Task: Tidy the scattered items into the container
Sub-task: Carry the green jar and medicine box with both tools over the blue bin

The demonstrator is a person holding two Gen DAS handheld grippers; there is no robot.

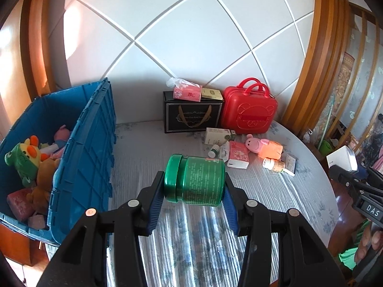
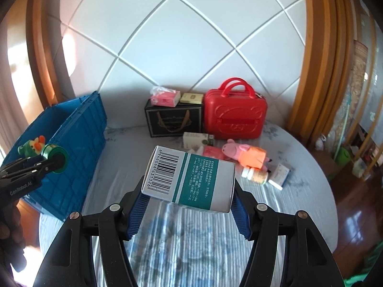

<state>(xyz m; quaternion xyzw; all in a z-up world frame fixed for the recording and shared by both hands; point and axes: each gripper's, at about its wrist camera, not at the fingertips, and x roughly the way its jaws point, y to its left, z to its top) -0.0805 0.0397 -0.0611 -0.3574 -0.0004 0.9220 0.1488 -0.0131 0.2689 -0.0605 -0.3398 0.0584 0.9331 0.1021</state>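
Note:
My left gripper (image 1: 194, 191) is shut on a green jar (image 1: 196, 179) held on its side above the table, right of the blue crate (image 1: 88, 148). The crate holds plush toys (image 1: 26, 157). My right gripper (image 2: 189, 191) is shut on a white and teal medicine box (image 2: 191, 179) held above the table. In the right wrist view the left gripper with the green jar (image 2: 56, 157) is in front of the blue crate (image 2: 79, 129). Scattered on the table are a pink pig plush (image 1: 263, 146), a pink tissue pack (image 1: 239, 155), pill bottles (image 1: 274, 163) and small boxes (image 1: 217, 135).
A black gift box (image 1: 191, 117) and a red case (image 1: 249, 112) stand at the back against the padded wall, with a tissue pack (image 1: 188, 92) on the black box. The round table (image 1: 311, 203) drops off at the right to a wooden floor.

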